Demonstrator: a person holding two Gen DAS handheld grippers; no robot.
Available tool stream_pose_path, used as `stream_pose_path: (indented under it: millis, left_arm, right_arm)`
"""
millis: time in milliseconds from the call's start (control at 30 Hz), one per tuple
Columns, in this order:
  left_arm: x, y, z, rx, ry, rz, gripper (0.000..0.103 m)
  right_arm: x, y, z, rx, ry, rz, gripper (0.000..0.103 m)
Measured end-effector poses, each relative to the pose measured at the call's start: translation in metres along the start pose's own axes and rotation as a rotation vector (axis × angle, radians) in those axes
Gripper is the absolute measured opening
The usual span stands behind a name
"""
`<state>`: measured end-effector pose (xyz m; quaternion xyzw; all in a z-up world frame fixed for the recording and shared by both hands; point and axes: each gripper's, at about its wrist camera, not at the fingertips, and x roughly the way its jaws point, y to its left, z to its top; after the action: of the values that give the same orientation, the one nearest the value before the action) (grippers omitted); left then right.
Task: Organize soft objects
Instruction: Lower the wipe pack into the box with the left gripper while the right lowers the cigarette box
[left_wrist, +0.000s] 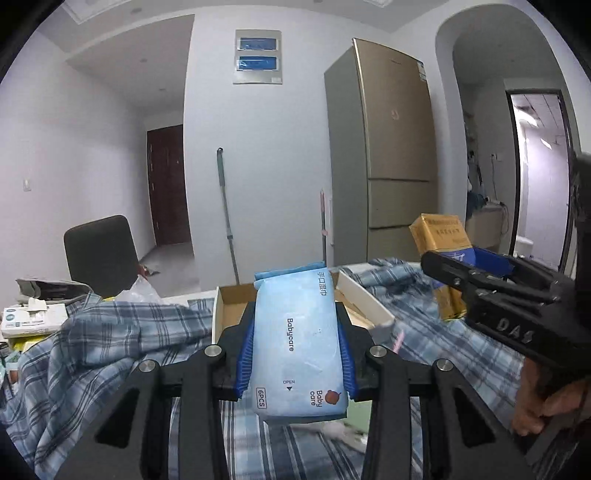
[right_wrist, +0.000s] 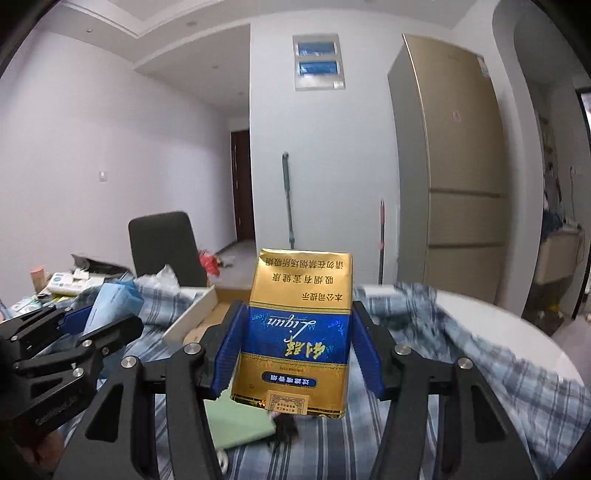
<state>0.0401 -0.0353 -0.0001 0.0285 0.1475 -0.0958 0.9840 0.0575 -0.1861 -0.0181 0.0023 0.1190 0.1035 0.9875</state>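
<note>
Left gripper (left_wrist: 295, 354): blue pads clamped on both long sides of a pale blue wet-wipe pack (left_wrist: 297, 343), held clear above the bedding, label up, its far end pointing toward the open cardboard box (left_wrist: 231, 299). The pack bulges a little between the pads — soft, gives under pressure.

Right gripper (right_wrist: 297, 350): jaws narrowed on a gold-and-blue soft cigarette pack (right_wrist: 301, 332), held upright with the print upside down, its lower edge hanging free over the striped sheet (right_wrist: 332, 443). In the left wrist view the same pack shows to the right, raised, with a hand (left_wrist: 543, 398) on the handle below.

Outward: a blue plaid cloth (left_wrist: 92, 350) lies rumpled across the surface, near and on both sides of the box. A green flat item (right_wrist: 240, 417) lies on the sheet just below the right gripper. Clutter of packets (left_wrist: 29, 317) at far left; dark chair (left_wrist: 99, 254) behind; fridge (left_wrist: 391, 147) at far right.

Step in hand, as judged: both items lifted, carry phase — neither yet placed. The box ahead is the likely destination, though that is a guess.

Next move calls for: bring each pack over the box opening, lower until supported, then release. Keep the two grippers apart on approach; they are close. Squeeze no harder — both packs deform.
</note>
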Motion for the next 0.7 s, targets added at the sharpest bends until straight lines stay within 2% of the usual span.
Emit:
stream_pose_path:
  millis: [167,300,533,633,700]
  left_arm:
    - [0.025,0.02,0.013,-0.063,-0.051,0.013,0.04]
    - [0.051,0.034,0.017,-0.056,-0.079,0.022,0.04]
    - [0.105,0.056,0.014,-0.109,-0.053,0.026,0.04]
    - [0.117,0.062,0.002,-0.1,-0.071,0.062,0.04]
    - [0.122,0.067,-0.005,-0.116,-0.047,0.057,0.04]
  right_arm:
    - [0.044,0.001,0.009,0.02,0.015,-0.027,0.055]
    - [0.075,0.002,0.015,0.015,0.0,-0.048,0.055]
    - [0.114,0.009,0.012,0.012,-0.01,-0.039,0.055]
    - [0.121,0.011,0.005,-0.011,-0.023,-0.035,0.055]
    - [0.121,0.009,-0.002,0.004,-0.029,-0.023,0.055]
